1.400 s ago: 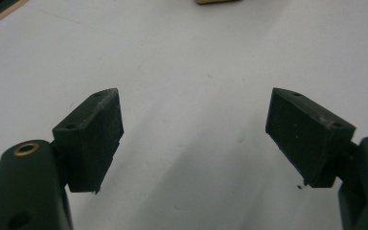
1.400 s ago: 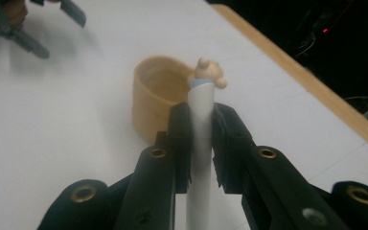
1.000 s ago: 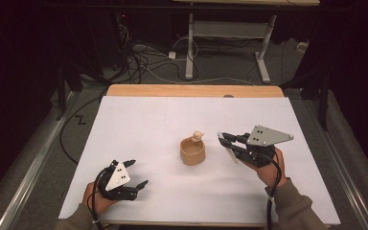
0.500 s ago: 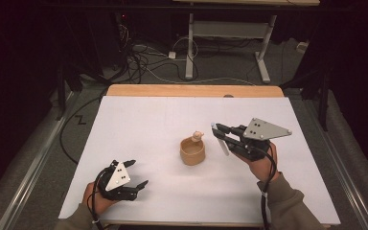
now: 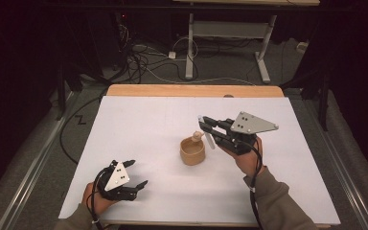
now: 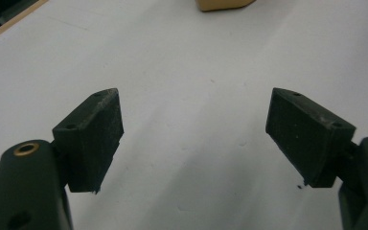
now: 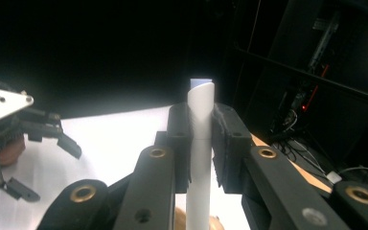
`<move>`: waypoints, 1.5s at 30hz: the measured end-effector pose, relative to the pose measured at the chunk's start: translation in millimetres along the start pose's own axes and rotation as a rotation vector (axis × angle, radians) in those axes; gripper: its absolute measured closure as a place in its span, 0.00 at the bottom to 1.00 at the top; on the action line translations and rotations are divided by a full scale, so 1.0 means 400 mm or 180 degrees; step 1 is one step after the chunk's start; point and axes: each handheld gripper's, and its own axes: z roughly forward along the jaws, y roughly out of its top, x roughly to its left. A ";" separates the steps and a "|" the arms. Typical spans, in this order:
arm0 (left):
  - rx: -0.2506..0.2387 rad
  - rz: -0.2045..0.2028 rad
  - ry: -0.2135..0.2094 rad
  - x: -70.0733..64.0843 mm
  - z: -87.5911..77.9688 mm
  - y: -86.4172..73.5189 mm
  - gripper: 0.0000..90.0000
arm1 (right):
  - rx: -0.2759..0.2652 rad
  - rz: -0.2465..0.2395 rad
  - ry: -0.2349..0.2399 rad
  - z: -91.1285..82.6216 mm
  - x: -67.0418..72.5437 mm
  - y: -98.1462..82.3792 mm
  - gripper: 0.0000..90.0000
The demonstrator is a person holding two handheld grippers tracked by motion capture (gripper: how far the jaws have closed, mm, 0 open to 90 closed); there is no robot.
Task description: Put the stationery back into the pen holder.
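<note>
— Cup (image 5: 192, 151) first: where did it stand, and what was in it?

— Near the middle of the white table (image 5: 148, 124), a small tan wooden cup, upright. Something small and pale tan (image 5: 197, 136) showed at its far rim; I could not tell whether it sat inside the cup or just behind it. The inside itself was too small to read from the high view.

— And the right gripper (image 5: 205, 128)?

— Held up just right of the cup, jaws pointing toward it and clenched on a white stick (image 7: 199, 143). In the right gripper view the stick ran up between the two black pads and poked out past their tips, its top end cut flat. From above, its tip hung near the cup's far right rim; touching or not, I could not tell.

— The left gripper (image 5: 133, 173)?

— Low at the near left of the table, well apart from the cup, in the person's hand. Its jaws were spread wide with nothing between them but bare white tabletop, and the cup's base (image 6: 223, 5) showed at the top edge of its own view.
</note>
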 end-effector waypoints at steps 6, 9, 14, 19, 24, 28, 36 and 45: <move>-0.0007 -0.0001 0.0001 0.001 -0.001 0.000 0.22 | -0.0047 0.0000 0.0047 0.034 0.009 0.008 0.88; -0.0023 -0.0010 0.0001 0.001 -0.002 -0.001 0.22 | -0.0069 -0.0001 0.0081 0.051 0.012 0.009 0.88; -0.0024 -0.0007 -0.0003 0.002 -0.003 -0.001 0.22 | -0.0064 0.0024 0.0137 0.078 0.013 0.002 0.88; -0.0024 -0.0006 -0.0007 0.003 -0.004 -0.002 0.22 | -0.0063 0.0065 0.0148 0.100 0.009 -0.009 0.88; -0.0021 0.0001 -0.0011 0.003 -0.005 -0.003 0.22 | -0.0074 0.0124 0.0157 0.115 0.008 -0.023 0.88; -0.0028 -0.0008 -0.0015 0.003 -0.005 -0.003 0.22 | -0.0060 0.0161 0.0160 0.125 0.006 -0.036 0.88; -0.0027 -0.0004 -0.0012 0.003 -0.004 -0.003 0.22 | -0.0050 0.0230 0.0151 0.134 0.001 -0.056 0.88; -0.0036 -0.0008 0.0005 0.005 -0.003 -0.002 0.22 | 0.0031 0.0250 0.0139 0.151 -0.001 -0.090 0.87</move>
